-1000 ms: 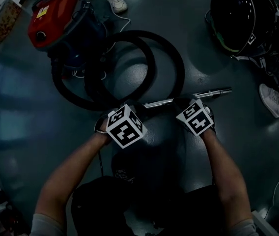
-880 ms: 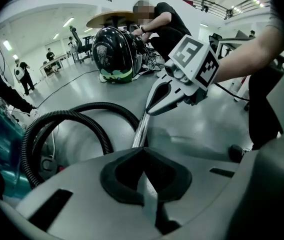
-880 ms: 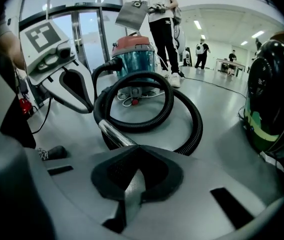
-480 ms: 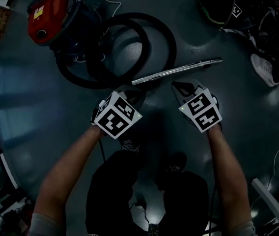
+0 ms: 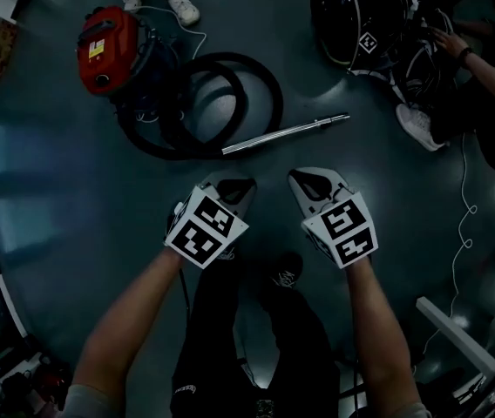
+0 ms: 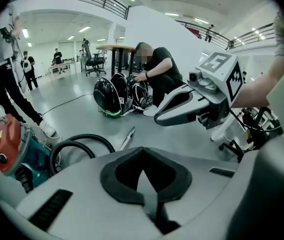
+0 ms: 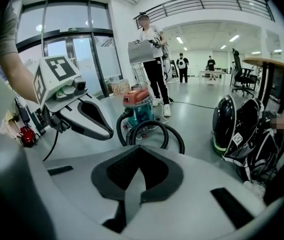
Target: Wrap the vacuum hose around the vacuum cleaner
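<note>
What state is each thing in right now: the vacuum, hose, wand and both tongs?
Vacuum cleaner: upright on the floor.
Hose: lying in loops on the floor beside the vacuum cleaner.
Metal wand: lying flat on the floor, unheld.
Left tongs: shut, empty.
Right tongs: shut, empty.

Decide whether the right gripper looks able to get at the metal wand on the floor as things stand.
Probably yes: only bare floor shows between the right gripper and the metal wand. But the gripper is shut and well apart from it, so it must come down and open first.
</note>
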`<state>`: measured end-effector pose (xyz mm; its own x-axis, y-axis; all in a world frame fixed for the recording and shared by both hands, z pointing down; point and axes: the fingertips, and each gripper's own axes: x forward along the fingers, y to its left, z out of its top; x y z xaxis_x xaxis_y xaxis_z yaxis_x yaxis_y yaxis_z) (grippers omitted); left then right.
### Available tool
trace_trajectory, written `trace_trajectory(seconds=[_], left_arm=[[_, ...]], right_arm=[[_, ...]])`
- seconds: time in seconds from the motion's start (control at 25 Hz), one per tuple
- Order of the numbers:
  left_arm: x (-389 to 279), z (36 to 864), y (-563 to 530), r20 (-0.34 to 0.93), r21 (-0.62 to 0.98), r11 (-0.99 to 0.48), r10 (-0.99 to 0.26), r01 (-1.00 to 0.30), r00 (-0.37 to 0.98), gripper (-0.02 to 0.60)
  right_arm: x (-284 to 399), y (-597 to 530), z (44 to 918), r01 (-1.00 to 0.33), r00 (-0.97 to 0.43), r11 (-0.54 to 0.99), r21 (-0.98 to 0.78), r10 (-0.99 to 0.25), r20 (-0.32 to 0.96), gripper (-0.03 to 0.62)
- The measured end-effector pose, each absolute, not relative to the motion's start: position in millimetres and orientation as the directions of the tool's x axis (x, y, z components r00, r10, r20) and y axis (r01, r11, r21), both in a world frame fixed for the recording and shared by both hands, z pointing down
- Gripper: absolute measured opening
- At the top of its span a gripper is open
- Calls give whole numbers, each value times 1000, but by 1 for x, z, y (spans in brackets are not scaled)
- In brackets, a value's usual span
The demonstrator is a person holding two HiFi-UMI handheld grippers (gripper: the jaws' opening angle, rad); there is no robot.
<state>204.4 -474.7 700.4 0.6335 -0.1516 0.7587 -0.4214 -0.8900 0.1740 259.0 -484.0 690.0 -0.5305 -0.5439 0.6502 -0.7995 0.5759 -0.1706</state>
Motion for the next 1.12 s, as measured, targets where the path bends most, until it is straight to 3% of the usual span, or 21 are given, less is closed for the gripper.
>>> trace_trajectory(seconds=[0.48,1.12], left_arm=[[215,487,-421,662,218,-834,-256,-507,705,6],[139,327,-350,507,213,-863,-302,-457,807,5]], right_arm=[[244,-404,493,-791,-572,572,-216,-568,592,3],[158,-325,332,-870,-489,442,-218,-722,489,3]])
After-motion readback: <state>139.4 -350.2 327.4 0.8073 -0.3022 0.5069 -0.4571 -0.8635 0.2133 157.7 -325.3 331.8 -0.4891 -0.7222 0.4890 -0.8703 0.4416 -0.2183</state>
